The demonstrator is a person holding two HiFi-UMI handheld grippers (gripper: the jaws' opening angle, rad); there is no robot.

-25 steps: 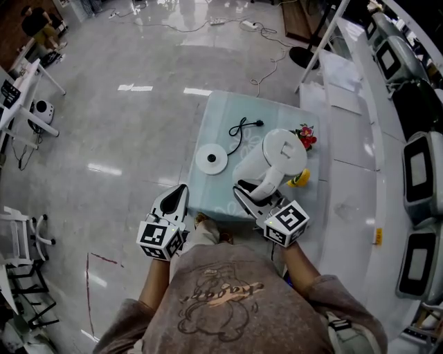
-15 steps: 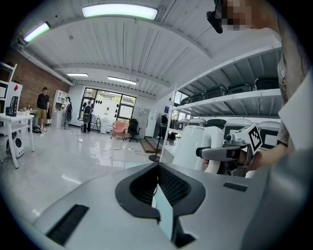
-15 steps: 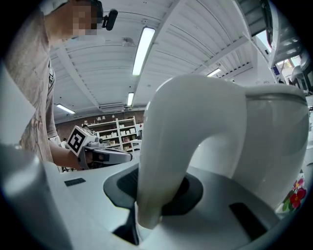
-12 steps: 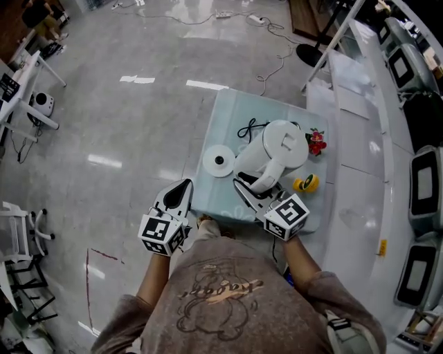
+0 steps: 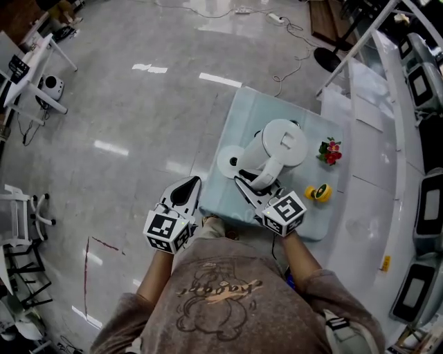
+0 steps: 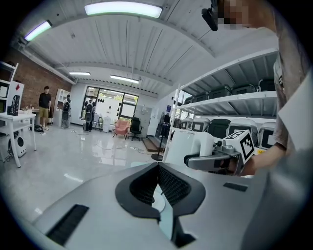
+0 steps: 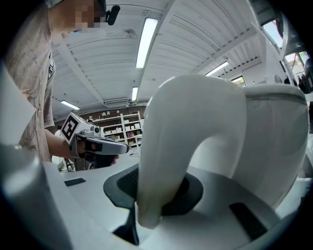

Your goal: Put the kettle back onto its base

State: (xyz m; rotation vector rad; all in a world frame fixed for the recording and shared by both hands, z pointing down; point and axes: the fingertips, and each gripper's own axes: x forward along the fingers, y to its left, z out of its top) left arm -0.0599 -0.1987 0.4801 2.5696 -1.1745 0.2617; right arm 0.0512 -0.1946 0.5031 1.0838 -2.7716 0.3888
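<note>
The white kettle (image 5: 278, 146) is over the pale blue table (image 5: 243, 114), and my right gripper (image 5: 250, 188) is shut on its curved handle (image 7: 195, 141). The kettle body (image 7: 274, 141) fills the right gripper view. The round white base (image 5: 228, 161) lies on the table just left of the kettle, which hides its right part. I cannot tell whether the kettle touches it. My left gripper (image 5: 185, 192) hovers off the table's left front corner, shut, with nothing in it. From the left gripper view, the kettle (image 6: 188, 145) shows ahead to the right.
A red flower (image 5: 330, 151) and a small yellow object (image 5: 320, 193) lie on the table right of the kettle. Shelving with white machines (image 5: 423, 69) runs along the right. White desks (image 5: 31, 66) and a chair (image 5: 21, 214) stand on the left, with cables (image 5: 277, 17) on the floor beyond.
The right gripper has carried the kettle left across the table, from clear of the base to overlapping it. The left gripper has shifted a little along the table's front.
</note>
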